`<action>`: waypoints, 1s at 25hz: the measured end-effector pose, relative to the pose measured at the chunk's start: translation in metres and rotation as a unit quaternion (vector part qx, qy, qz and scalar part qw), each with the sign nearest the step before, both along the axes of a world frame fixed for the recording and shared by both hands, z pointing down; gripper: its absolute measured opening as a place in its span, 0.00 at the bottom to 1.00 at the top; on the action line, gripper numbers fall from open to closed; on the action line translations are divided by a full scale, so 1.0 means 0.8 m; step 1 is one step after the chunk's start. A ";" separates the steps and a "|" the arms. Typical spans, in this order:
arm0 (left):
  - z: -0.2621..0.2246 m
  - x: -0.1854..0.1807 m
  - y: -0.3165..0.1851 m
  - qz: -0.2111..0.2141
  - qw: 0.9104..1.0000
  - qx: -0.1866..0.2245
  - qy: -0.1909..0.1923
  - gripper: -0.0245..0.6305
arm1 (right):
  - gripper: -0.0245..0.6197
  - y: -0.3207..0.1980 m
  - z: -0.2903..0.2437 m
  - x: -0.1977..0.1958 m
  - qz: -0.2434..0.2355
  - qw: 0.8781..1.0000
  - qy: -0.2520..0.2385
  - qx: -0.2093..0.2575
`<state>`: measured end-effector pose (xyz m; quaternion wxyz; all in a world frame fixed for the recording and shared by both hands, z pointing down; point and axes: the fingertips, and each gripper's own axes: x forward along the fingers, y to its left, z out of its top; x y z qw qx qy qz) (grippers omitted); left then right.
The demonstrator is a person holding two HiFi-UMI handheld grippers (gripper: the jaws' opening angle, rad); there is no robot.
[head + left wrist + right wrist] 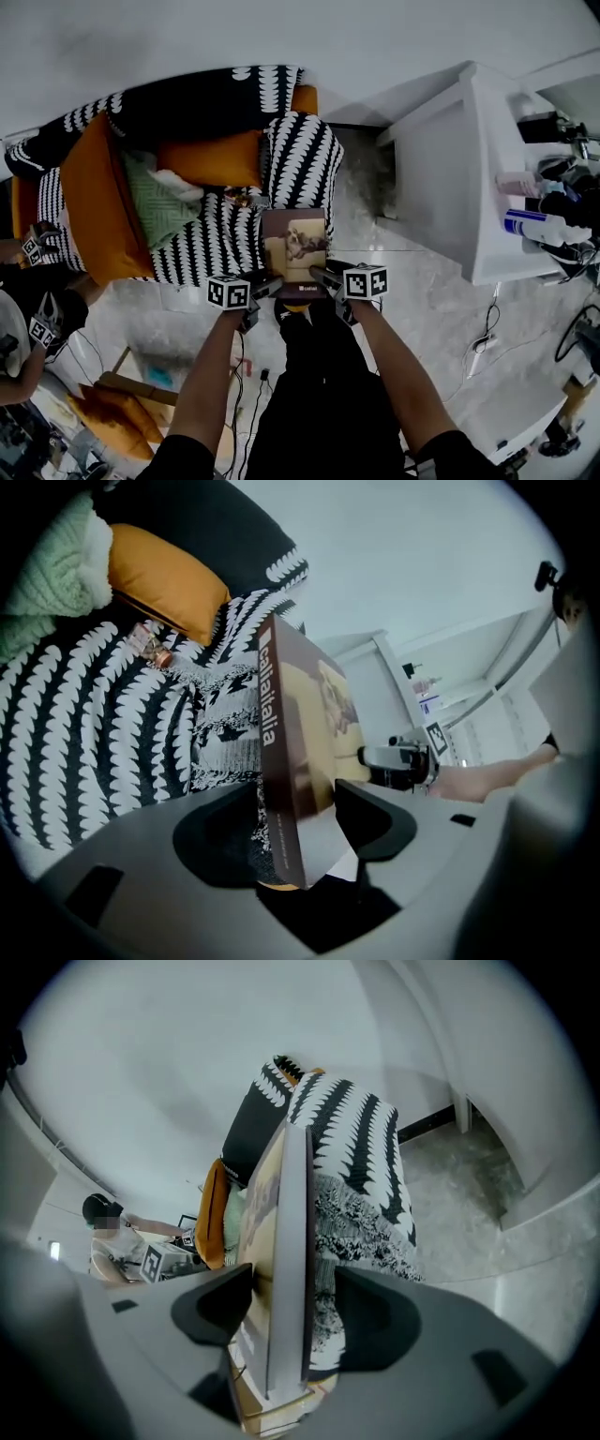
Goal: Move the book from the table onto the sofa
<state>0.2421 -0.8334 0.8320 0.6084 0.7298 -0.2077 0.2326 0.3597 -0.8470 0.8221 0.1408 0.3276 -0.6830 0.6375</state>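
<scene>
Left gripper [297,808] clamps the book [293,239], right gripper [293,1302] jaws stand apart, so the book may slide off the sofa [94,202] toward 6 o'clock.

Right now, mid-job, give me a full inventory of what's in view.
sofa: 1, orange, upper left.
throw: 1, black-and-white, draped over sofa.
knit blanket: 1, pale green, on sofa.
book: 1, brown, sofa's front edge, between both grippers.
table: 1, white, right.
bottles: several, white and blue, on table.
cables: several, black and white, on floor.
second person: 1, far left edge.
left gripper: 1, grey, pads on book.
right gripper: 1, grey, jaws apart around book.
forearms: 2, bare, bottom centre.
</scene>
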 end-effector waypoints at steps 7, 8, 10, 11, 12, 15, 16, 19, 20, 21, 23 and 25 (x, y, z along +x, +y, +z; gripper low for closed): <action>-0.007 -0.016 0.012 -0.036 0.999 -0.021 0.020 0.43 | 0.45 0.013 -0.008 0.014 0.031 0.999 0.005 0.006; -0.009 -0.018 0.012 -0.044 0.999 -0.021 0.022 0.43 | 0.45 0.015 -0.009 0.016 0.033 0.999 0.008 0.007; -0.014 -0.023 0.012 -0.057 0.998 -0.021 0.022 0.43 | 0.45 0.016 -0.015 0.023 0.034 0.999 0.021 0.018; -0.016 -0.026 0.013 -0.057 0.998 -0.020 0.017 0.43 | 0.45 0.015 -0.020 0.028 0.035 0.998 0.032 0.029; -0.018 -0.031 0.014 -0.053 0.998 -0.017 0.009 0.43 | 0.44 0.014 -0.026 0.034 0.037 0.997 0.045 0.043; -0.032 -0.052 0.021 -0.034 0.999 0.006 -0.020 0.43 | 0.35 0.015 -0.054 0.051 0.059 0.992 0.072 0.083; -0.040 -0.059 0.022 -0.034 0.999 0.014 -0.025 0.43 | 0.32 0.017 -0.066 0.055 0.069 0.991 0.072 0.092; -0.080 -0.066 0.019 -0.047 0.999 0.025 0.001 0.42 | 0.06 0.024 -0.104 0.057 0.082 0.989 0.052 0.111; -0.096 -0.065 0.019 -0.051 0.998 0.030 0.014 0.41 | 0.05 0.029 -0.118 0.052 0.080 0.989 0.042 0.115; -0.111 -0.064 0.019 -0.053 0.998 0.037 0.024 0.38 | 0.05 0.034 -0.130 0.047 0.079 0.989 0.033 0.118; -0.137 -0.058 0.023 -0.063 0.996 0.048 0.049 0.24 | 0.05 0.045 -0.151 0.037 0.083 0.989 0.013 0.121; -0.166 -0.045 0.031 -0.082 0.991 0.046 0.090 0.10 | 0.05 0.056 -0.171 0.027 0.091 0.988 -0.006 0.123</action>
